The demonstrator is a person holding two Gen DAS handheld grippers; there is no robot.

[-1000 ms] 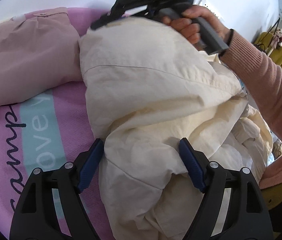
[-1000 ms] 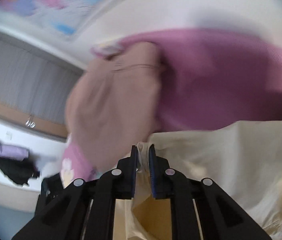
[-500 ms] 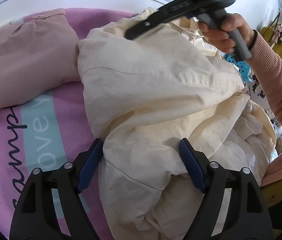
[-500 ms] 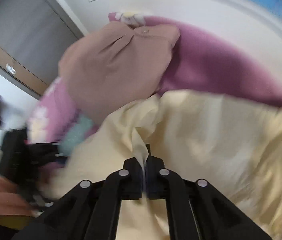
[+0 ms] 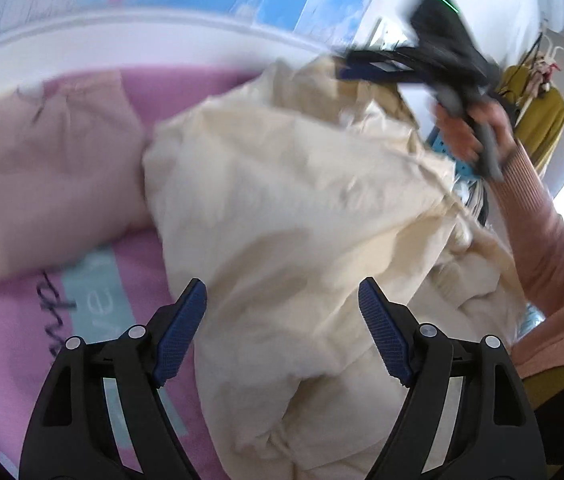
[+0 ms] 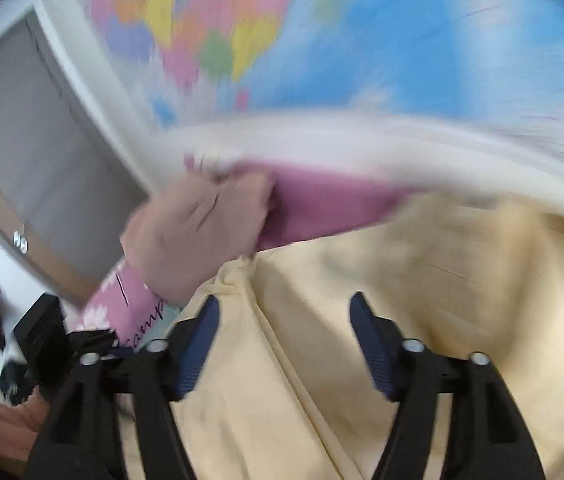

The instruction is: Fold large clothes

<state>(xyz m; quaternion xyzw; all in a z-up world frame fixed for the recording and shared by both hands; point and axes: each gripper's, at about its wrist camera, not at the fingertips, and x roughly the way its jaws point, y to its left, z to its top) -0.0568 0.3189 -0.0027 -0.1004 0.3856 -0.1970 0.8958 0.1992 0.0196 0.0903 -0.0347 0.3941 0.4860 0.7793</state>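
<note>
A large cream garment (image 5: 282,208) lies heaped on a pink blanket (image 5: 22,320). My left gripper (image 5: 282,316) hangs open just over the near part of the heap, its blue pads (image 5: 180,328) on either side of a bulge of cloth without pressing it. My right gripper (image 6: 282,320) is above the same cream garment (image 6: 421,320); its jaws are opening and a loose fold ridge runs between them, untouched. In the left wrist view the right gripper (image 5: 365,68) shows blurred at the top right, held by a hand (image 5: 469,132) in a pink sleeve.
A tan garment (image 5: 50,168) lies on the blanket left of the cream one, also visible as the tan garment (image 6: 198,236) in the right wrist view. A white wall with a coloured map (image 6: 321,40) rises behind. A mustard garment (image 5: 541,128) hangs at the far right.
The right gripper, shut on an edge of the cream garment, swept up and to the right, then let go; its fingers now stand apart. The left gripper rose slightly, still open.
</note>
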